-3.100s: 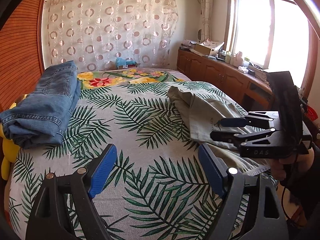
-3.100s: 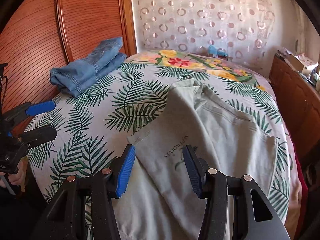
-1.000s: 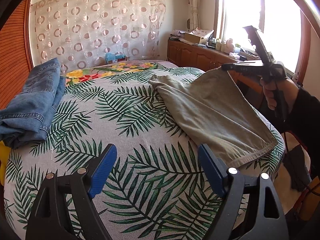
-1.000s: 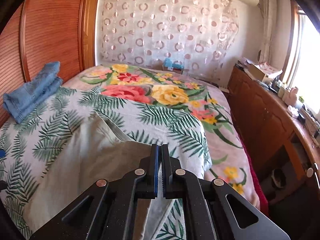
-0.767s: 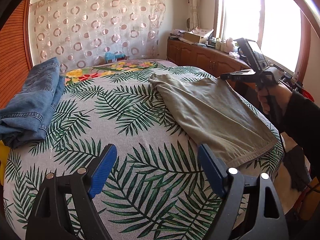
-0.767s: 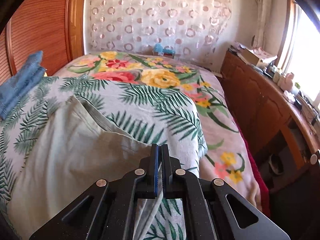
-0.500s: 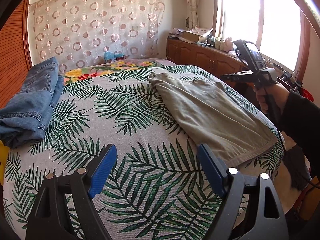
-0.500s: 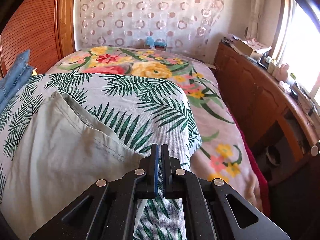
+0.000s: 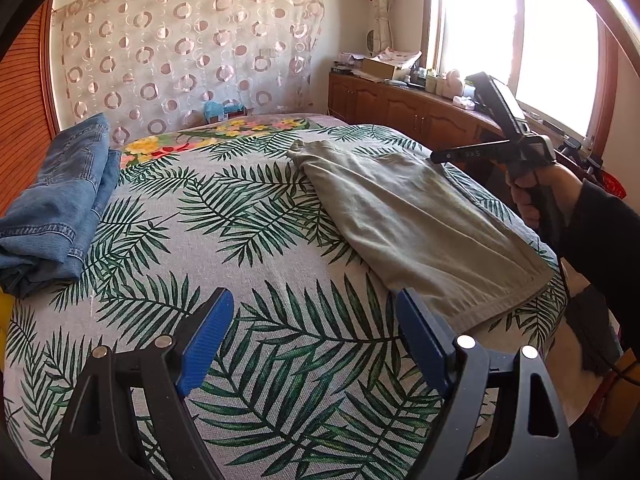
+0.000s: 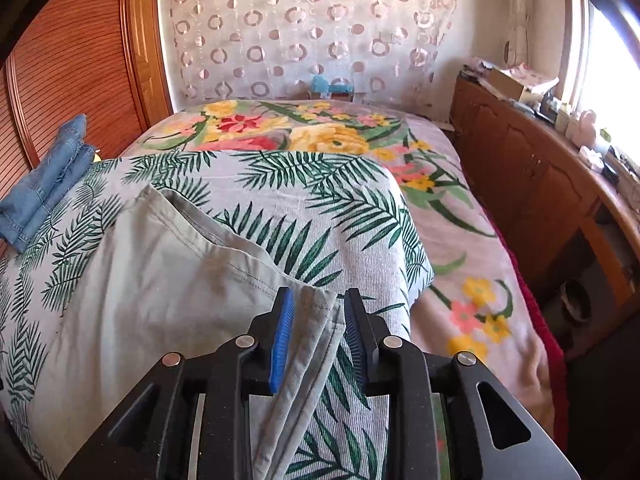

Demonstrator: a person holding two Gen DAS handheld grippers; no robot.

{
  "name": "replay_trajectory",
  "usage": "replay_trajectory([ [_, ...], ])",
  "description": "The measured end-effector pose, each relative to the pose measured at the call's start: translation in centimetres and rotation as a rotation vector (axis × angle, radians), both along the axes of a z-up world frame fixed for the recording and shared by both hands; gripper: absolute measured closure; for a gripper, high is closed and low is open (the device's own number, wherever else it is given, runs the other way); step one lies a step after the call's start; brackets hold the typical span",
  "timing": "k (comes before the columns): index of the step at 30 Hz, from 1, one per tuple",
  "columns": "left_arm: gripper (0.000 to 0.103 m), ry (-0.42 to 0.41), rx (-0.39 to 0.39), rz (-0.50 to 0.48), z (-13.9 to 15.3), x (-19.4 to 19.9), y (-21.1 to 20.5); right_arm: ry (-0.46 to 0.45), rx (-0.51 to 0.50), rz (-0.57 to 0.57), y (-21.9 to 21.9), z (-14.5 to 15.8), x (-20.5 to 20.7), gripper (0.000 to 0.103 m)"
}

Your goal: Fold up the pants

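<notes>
The grey-green pants [image 9: 420, 220] lie folded in a long strip on the right half of the palm-leaf bedspread [image 9: 240, 240]. In the right wrist view their far right corner [image 10: 316, 308] rests loosely between the blue pads of my right gripper [image 10: 318, 332]. Its jaws are opening and no longer press the cloth. In the left wrist view a hand [image 9: 532, 192] holds the right gripper [image 9: 434, 157] at the pants' far right edge. My left gripper [image 9: 316, 336] hovers wide open over the near part of the bed, with nothing between its fingers.
Folded blue jeans [image 9: 60, 200] lie at the bed's left edge, near the wooden wardrobe [image 10: 72, 60]. A low wooden cabinet [image 10: 540, 184] with clutter on top runs along the window side. A floral blanket [image 10: 320, 136] covers the far end of the bed.
The right gripper came down with the pants' lifted corner and laid it on the bed. Its jaws, shut on the cloth before, now stand apart. The left gripper has not moved.
</notes>
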State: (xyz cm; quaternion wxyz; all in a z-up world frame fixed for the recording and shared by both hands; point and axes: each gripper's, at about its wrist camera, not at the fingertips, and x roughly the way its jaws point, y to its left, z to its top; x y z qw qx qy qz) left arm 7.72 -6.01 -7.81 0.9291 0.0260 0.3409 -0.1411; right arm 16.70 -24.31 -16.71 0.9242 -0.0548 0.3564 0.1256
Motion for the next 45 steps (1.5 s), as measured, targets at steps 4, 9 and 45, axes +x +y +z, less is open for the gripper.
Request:
replay_trajectory([
  [4, 0.019, 0.005, 0.003, -0.003, -0.1, 0.0, -0.1, 0.037, 0.014, -0.005, 0.0, -0.6, 1.4, 0.076],
  [9, 0.019, 0.004, 0.005, -0.005, -0.1, 0.0, -0.1, 0.052, 0.003, 0.01, 0.2, -0.7, 2.1, 0.085],
  [45, 0.019, 0.055, 0.027, -0.063, -1.2, 0.0, -2.1, 0.041, -0.038, 0.098, 2.1, -2.1, -12.8, 0.056],
])
